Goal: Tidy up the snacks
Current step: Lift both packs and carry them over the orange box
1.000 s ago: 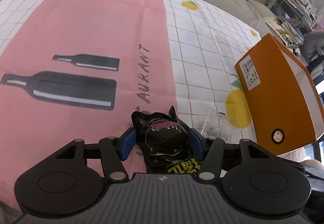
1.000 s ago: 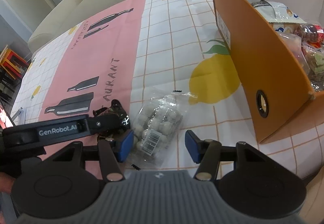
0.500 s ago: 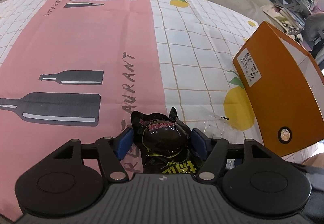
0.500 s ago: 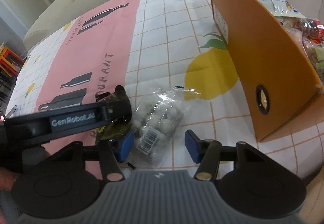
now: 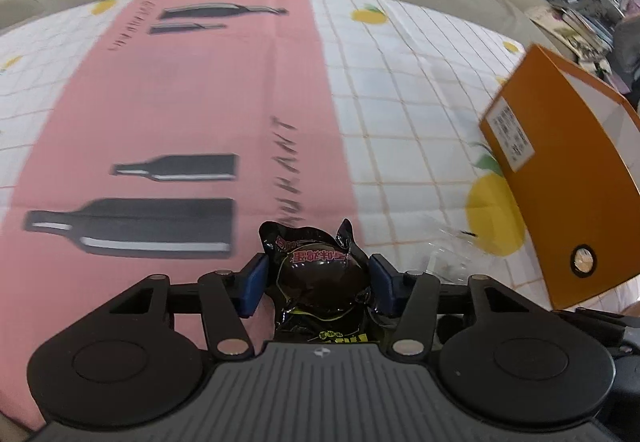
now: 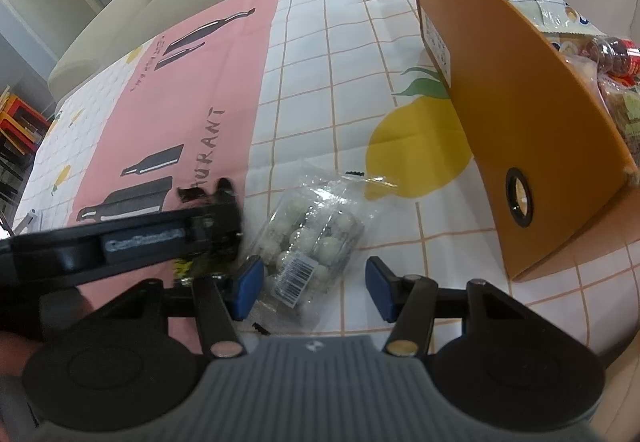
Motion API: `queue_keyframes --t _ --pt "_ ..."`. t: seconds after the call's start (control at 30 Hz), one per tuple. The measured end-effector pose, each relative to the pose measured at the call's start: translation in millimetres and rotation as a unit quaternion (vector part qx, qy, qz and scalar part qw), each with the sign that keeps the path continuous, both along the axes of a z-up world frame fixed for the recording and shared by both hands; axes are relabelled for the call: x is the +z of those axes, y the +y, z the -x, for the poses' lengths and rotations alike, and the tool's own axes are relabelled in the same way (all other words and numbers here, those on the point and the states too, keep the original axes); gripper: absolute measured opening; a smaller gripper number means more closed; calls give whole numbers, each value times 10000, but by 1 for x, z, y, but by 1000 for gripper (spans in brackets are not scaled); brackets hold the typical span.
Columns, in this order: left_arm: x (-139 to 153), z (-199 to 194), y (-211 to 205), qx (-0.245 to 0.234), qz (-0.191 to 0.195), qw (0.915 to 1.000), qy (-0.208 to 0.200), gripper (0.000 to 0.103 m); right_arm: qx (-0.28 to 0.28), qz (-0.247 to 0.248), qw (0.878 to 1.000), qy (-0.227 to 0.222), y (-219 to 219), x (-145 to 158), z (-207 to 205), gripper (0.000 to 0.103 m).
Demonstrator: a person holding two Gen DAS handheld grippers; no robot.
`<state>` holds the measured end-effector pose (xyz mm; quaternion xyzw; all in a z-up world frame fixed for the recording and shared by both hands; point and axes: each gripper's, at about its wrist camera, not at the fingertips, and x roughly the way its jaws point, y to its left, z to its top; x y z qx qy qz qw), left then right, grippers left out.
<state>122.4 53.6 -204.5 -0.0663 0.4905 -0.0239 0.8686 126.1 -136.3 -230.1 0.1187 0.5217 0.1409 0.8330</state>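
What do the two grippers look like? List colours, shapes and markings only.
Both are alike. The left gripper has two blue fingers on black linkage arms with silver rivets, two round black discs behind them, and a grey ribbed body with a small round emblem. The right gripper has the same build, with blue fingers. The left one's black side carries a blurred white label, unreadable here.

Orange box (image 6: 520, 130) right; tablecloth (image 5: 400, 114) seemingly open
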Motion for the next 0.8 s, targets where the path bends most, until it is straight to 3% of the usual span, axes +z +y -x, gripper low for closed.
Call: queue_keyframes --t 0.13,0.23,0.37,0.47,0.57,0.8 --pt "10 4 14 125 -125 9997 -173 62 -53 -18 10000 33 4 1 -4 74" --pt "15 6 21 187 -220 9993 -252 62 -106 -24 9999 48 14 2 -9 76" --pt "15 7 24 178 -257 9992 -261 62 -136 622 9979 88 36 0 -16 85" --pt "14 8 24 171 -221 9994 -214 59 1 1031 9946 -93 48 -3 -16 86" --pt "16 7 24 151 -174 9995 -225 59 159 1315 9909 -233 54 -4 -14 77" --pt "19 9 25 154 -51 9996 -237 59 286 1292 9907 -315 46 0 -11 64"
